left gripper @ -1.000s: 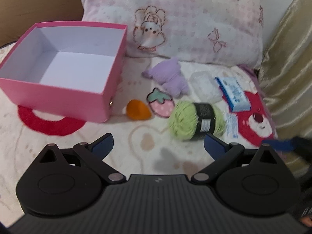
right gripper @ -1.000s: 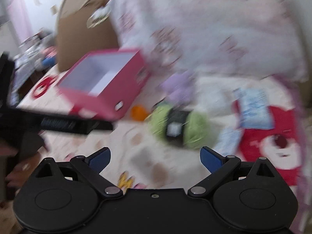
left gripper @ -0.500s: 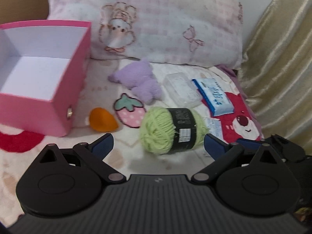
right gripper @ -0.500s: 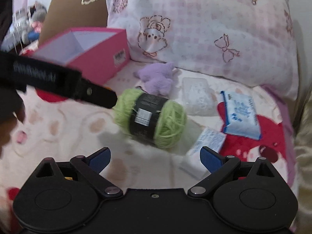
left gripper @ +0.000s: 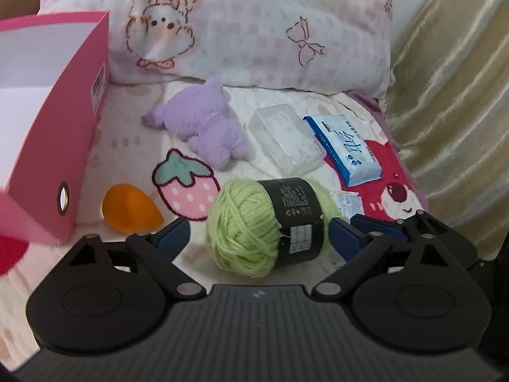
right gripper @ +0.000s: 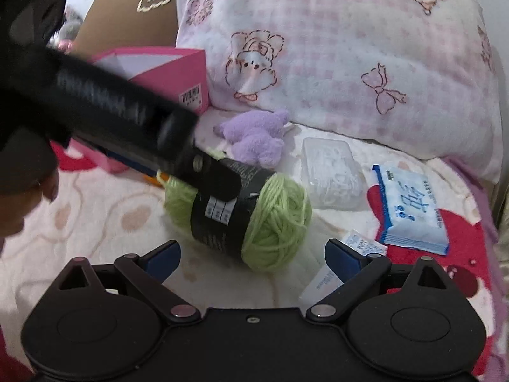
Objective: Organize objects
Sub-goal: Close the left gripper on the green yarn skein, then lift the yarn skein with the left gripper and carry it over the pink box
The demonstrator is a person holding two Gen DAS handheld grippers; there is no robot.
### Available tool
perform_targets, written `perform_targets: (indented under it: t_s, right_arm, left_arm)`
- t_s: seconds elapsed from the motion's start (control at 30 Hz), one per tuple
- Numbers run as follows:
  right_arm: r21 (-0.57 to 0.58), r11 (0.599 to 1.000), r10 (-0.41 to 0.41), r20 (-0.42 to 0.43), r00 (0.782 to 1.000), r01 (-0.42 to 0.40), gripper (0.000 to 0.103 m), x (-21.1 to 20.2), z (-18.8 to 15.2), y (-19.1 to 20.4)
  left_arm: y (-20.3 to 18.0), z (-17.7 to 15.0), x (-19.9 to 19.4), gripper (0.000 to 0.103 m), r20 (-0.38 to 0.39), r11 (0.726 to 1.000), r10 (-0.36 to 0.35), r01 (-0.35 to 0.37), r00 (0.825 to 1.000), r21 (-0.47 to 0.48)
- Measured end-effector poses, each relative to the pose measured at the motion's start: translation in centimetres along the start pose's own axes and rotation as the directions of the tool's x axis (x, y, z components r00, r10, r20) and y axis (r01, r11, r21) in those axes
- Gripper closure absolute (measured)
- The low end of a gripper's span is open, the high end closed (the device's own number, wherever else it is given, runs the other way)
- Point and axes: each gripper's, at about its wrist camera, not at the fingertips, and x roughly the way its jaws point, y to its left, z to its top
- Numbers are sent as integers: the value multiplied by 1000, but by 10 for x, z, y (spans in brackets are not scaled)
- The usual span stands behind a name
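ok, both grippers spread wide around the yarn, nothing gripped.

left gripper (left gripper: pixel 259 238) has its jaws wide apart, the green yarn (left gripper: pixel 251 226) sitting between the blue pads with gaps on both sides, resting on the blanket (left gripper: pixel 127 140). right gripper (right gripper: pixel 253 254) is equally wide open just short of the same yarn (right gripper: pixel 254 219), empty; the left gripper's black finger crosses the right view and overlaps the yarn's black label. just left of the yarn: orange egg (left gripper: pixel 128 208), then the pink box (left gripper: pixel 51 156), open, white inside. behind the yarn: purple plush (left gripper: pixel 203 127), clear case (left gripper: pixel 286 138), blue tissue pack (left gripper: pixel 348 149); a small white sachet (left gripper: pixel 348 202) peeks out right of the yarn. pillow (left gripper: pixel 254 25) at the back, gold curtain (left gripper: pixel 455 95) to the right.
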Motion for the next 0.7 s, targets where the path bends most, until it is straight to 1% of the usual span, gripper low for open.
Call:
perform_targets:
  t_s: [0.03, 0.07, 0.13, 0.2, 0.27, 0.33, 0.37, 0.43, 0.47, 0.5, 0.6, 0.7]
  right_arm:
    - [-3, 1000, 2, 3, 1000, -2, 5, 1, 0, 0]
    - [-7, 1000, -1, 3, 1000, 1, 5, 2, 1, 0]
    - [-7, 1000, -2, 0, 1000, 2, 6, 6, 1, -1]
    - [19, 1000, -4, -2, 1000, 4, 7, 11, 3, -4]
    - [45, 999, -1, 11, 1000, 0, 7, 16, 4, -6]
    - [49, 998, 32, -10, 999, -32, 11, 22, 4, -4]
    - [43, 998, 42, -21, 999, -41, 13, 24, 4, -2]
    - [36, 999, 41, -23, 999, -40, 13, 27, 4, -1]
    - [50, 998, 43, -24, 999, -41, 16, 28, 3, -3]
    - [78, 996, 45, -22, 999, -43, 18, 28, 3, -6]
    - [161, 985, 61, -9, 998, -59, 20, 29, 2, -10]
    - [138, 990, 36, -11, 999, -34, 23, 27, 7, -1]
  left_arm:
    - [1, 1, 1, 15, 4, 1000, -11, 11, 1000, 4]
    - [2, 2, 2, 24, 5, 1000, -25, 25, 1000, 2]
    - [3, 6, 2, 36, 0, 999, -36, 36, 999, -16]
    - [3, 7, 3, 36, 12, 998, -51, 51, 999, -25]
    - [2, 7, 10, 37, 1, 998, -57, 57, 998, -15]
    - [2, 6, 14, 39, -5, 999, -42, 42, 999, 10]
    - [3, 6, 15, 40, -11, 999, -49, 49, 999, 15]
    - [5, 6, 15, 40, -22, 998, -64, 64, 998, 7]
    - [5, 6, 15, 40, -29, 998, -64, 64, 998, 2]
    - [6, 5, 16, 40, -35, 998, -64, 64, 997, -2]
    - [9, 3, 16, 42, -44, 997, -75, 74, 996, -33]
    - [12, 2, 14, 44, -61, 994, -96, 93, 993, -62]
